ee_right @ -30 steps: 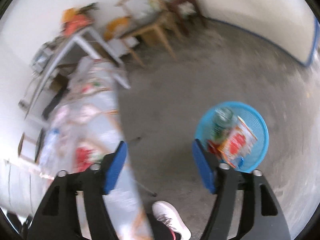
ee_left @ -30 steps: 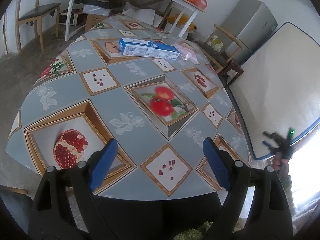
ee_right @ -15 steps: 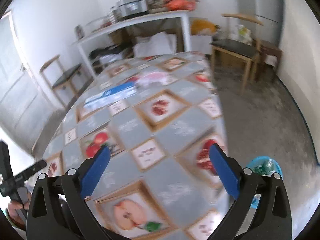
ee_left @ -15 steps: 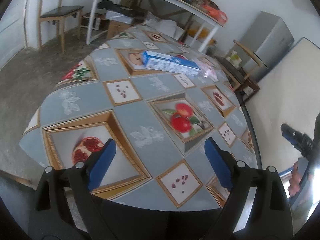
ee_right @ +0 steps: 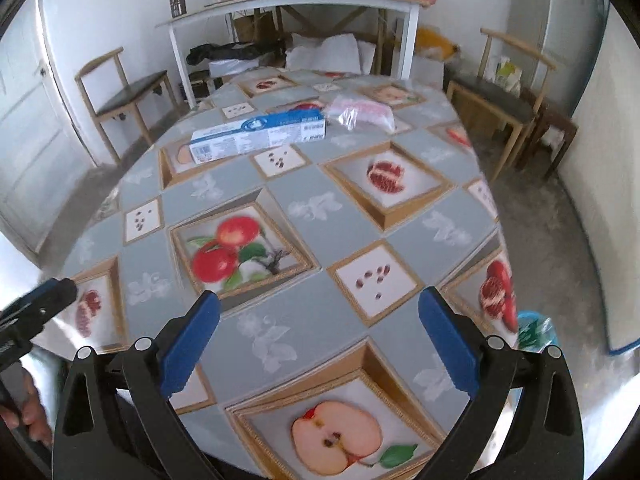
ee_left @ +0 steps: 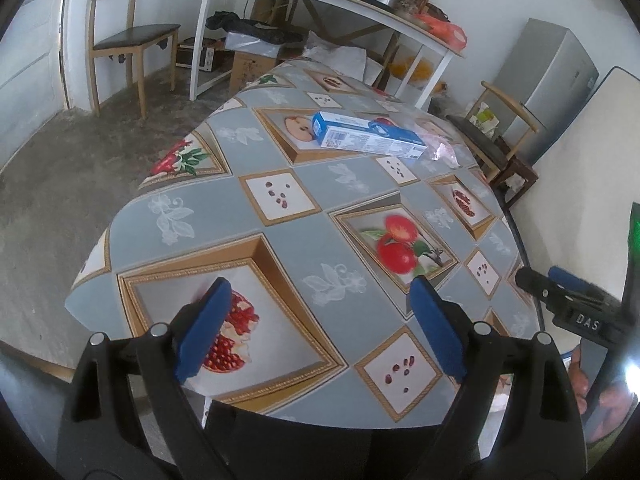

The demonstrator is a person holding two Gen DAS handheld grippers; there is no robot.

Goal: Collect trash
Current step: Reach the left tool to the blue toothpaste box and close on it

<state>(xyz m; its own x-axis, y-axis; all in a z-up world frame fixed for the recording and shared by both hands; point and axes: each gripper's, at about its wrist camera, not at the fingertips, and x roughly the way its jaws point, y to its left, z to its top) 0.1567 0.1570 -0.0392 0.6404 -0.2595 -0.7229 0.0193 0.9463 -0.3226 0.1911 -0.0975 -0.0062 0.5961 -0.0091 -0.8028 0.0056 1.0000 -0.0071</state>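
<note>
A blue and white long carton [ee_left: 366, 134] [ee_right: 258, 140] lies flat near the far end of the fruit-print tablecloth [ee_left: 300, 240] [ee_right: 320, 240]. Beside it rests a clear plastic bag with pink contents [ee_left: 442, 148] [ee_right: 362, 112]. My left gripper [ee_left: 320, 324] hovers open over the table's near corner, nothing between its blue pads. My right gripper [ee_right: 318, 340] also hangs open and empty above the near edge, far from both items. A blue trash basket [ee_right: 534, 330] with waste stands on the floor to the right of the table. The right tool's tip [ee_left: 568, 296] shows in the left wrist view.
Wooden chairs [ee_left: 128, 44] [ee_right: 504, 92] stand at the left and right of the table. A white shelf table [ee_right: 296, 4] loaded with pots and boxes runs along the back wall. A grey cabinet [ee_left: 548, 84] and a leaning mattress [ee_left: 580, 184] are on the right.
The right gripper swung from the blue basket on the floor round to face the table top, its jaws wider. The left view shifted slightly, tilting up to show more of the room.
</note>
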